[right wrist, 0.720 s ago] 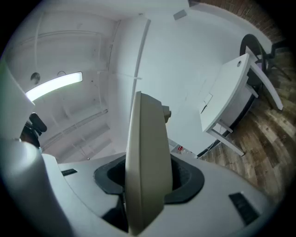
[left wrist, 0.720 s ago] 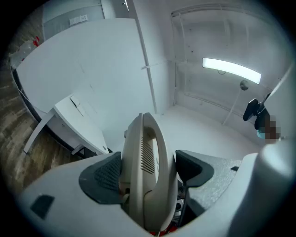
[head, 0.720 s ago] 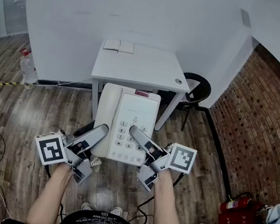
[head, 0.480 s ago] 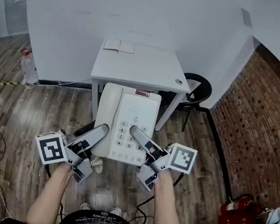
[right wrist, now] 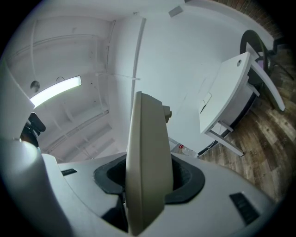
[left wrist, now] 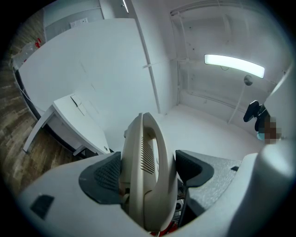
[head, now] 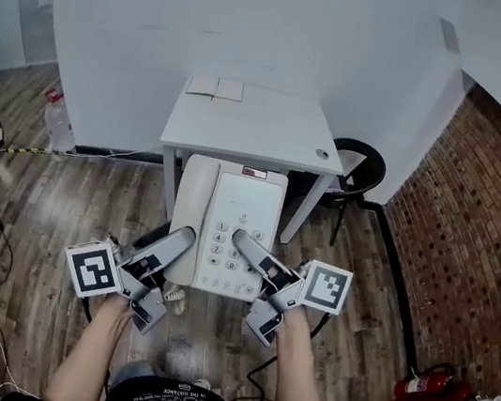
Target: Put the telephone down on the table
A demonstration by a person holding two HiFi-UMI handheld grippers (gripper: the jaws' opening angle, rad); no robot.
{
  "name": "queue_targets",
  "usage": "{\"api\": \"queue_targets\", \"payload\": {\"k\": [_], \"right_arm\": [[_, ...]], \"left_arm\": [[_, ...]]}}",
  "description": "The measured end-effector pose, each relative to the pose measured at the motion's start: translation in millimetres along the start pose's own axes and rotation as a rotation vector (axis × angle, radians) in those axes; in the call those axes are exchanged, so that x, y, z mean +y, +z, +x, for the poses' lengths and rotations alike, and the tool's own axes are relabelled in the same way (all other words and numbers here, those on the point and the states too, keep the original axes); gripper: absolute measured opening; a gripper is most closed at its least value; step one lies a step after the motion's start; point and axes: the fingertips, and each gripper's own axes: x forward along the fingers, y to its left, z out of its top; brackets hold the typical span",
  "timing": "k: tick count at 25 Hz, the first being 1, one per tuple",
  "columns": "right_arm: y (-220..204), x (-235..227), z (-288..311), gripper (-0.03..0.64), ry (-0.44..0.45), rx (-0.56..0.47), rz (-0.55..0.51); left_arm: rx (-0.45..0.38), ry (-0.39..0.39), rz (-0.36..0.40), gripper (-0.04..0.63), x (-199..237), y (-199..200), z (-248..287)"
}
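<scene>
Two grippers hold the telephone (head: 241, 210) aloft, short of the near edge of the table (head: 262, 130) — left gripper (head: 178, 236) clamped on its handset side, right gripper (head: 244, 241) on the other edge. It looks like the carrying step; next, forward over the top, then down level.

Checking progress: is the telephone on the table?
Not yet: left gripper and right gripper hold the telephone over the floor, short of the table.
</scene>
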Motion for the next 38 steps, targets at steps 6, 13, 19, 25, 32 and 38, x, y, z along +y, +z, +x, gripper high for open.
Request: {"api": "queue_targets", "payload": {"k": [6, 13, 19, 25, 32, 38], "right_arm": [[37, -19, -19, 0.196, 0.023, 0.015, 0.02], [70, -53, -4, 0.196, 0.015, 0.008, 0.036], [112, -93, 23, 0.196, -0.005, -0.012, 0.045], [163, -139, 74, 0.196, -0.038, -0.035, 0.046], [217, -182, 132, 0.195, -0.103, -0.055, 0.051], [235, -192, 153, 0.196, -0.138, -0.065, 0.038]], "left_arm": [[-0.013, 0.025, 0.004, 0.362, 2, -11, 43], [0.001, 0.029, -0.002, 0.362, 33, 5, 80], [0.021, 0.013, -0.02, 0.362, 74, 33, 124], [0.054, 0.002, -0.045, 0.362, 130, 84, 172], [0.083, -0.031, -0.082, 0.362, 184, 144, 220], [0.09, -0.068, -0.11, 0.362, 201, 166, 236]]}}
